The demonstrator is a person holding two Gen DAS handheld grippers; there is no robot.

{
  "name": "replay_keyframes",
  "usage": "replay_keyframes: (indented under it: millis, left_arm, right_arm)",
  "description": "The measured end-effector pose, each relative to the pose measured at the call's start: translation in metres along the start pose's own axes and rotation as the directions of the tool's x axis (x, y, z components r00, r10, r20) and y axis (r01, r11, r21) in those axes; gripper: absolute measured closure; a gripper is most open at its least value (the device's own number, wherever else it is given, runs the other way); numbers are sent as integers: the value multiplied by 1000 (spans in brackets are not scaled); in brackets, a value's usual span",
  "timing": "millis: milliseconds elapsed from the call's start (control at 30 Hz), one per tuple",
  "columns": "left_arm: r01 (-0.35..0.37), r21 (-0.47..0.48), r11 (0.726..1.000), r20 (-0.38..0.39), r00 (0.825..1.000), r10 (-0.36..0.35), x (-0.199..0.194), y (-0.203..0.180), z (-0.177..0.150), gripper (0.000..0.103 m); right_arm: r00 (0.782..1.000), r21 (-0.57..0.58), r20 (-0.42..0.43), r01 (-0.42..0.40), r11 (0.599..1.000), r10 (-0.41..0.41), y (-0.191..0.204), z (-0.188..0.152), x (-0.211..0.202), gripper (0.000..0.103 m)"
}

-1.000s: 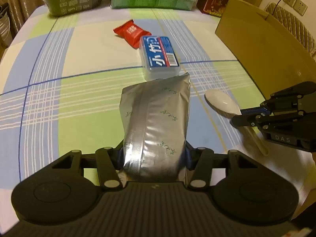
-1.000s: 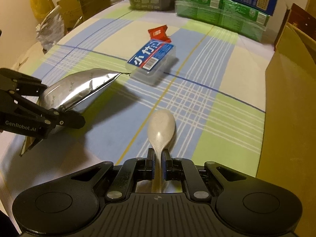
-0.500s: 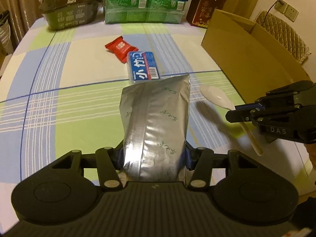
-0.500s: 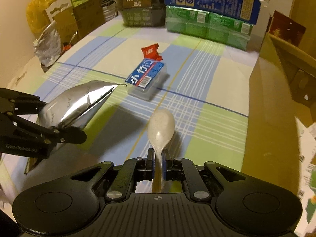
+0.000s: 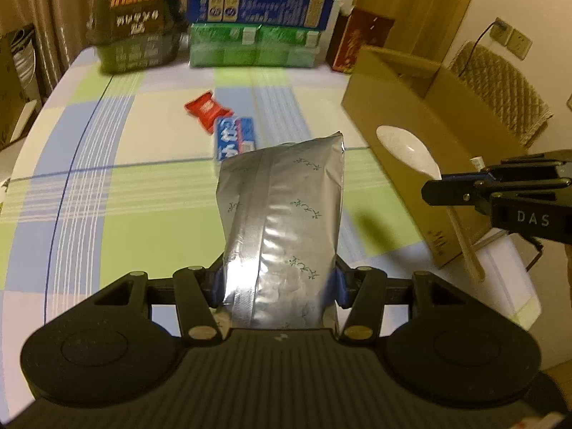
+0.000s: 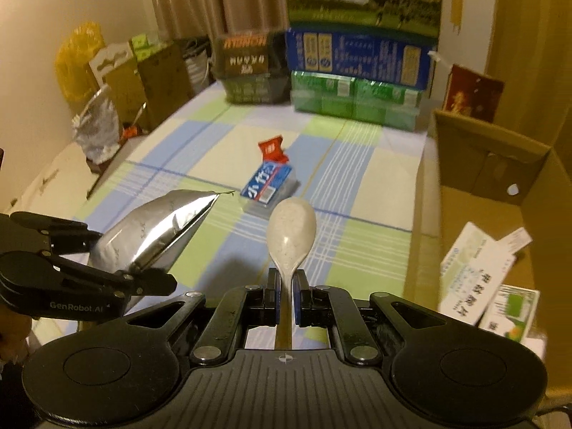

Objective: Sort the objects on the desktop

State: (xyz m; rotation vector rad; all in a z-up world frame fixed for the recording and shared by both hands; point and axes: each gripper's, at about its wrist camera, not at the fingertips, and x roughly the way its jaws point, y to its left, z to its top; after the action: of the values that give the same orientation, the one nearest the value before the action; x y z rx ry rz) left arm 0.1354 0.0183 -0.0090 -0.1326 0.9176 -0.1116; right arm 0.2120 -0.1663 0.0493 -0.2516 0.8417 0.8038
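left claw (image 5: pixel 277 282) clamps silver pouch (image 5: pixel 282 221); right claw (image 6: pixel 286 298) pinches spoon (image 6: pixel 291 236) handle, bowl forward.

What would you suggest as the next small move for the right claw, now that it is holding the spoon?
Probably carry the right claw a little further right, over the open cardboard box, before releasing. The claw is shut on the spoon, which hangs above the checked tablecloth rather than the box. Packets already lie inside the box, so it looks like the sorting place.
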Motion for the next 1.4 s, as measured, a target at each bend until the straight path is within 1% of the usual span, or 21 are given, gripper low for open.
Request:
replay_keyframes:
  millis: [267, 533, 700, 933, 1167, 1400]
  left_arm:
    - [5, 56, 998, 60, 998, -9, -36, -43, 17, 54]
    - [30, 120, 992, 86, 995, -40, -48, -92, 30, 54]
    - [65, 148, 987, 90, 993, -79, -47, -123, 37, 54]
    - [114, 183, 976, 72, 989, -129, -34, -167, 48, 54]
    - [149, 173, 974, 58, 985, -161, -17, -207, 56, 54]
    - [177, 143, 974, 47, 981, -186, 0, -232, 65, 54]
  right_arm:
    - [997, 29, 76, 20, 999, -23, -9, -1, -56, 99]
    - [987, 75, 138, 68, 995, -78, -38, -12, -109, 99]
    - [980, 121, 150, 112, 986, -130, -67, -25, -135, 99]
    - [968, 194, 154, 168, 967, -199, -112, -40, -161, 99]
    - [961, 244, 158, 185, 952, -228, -147, -48, -171, 99]
    - [959, 273, 150, 192, 942, -239, -171, -53, -174, 99]
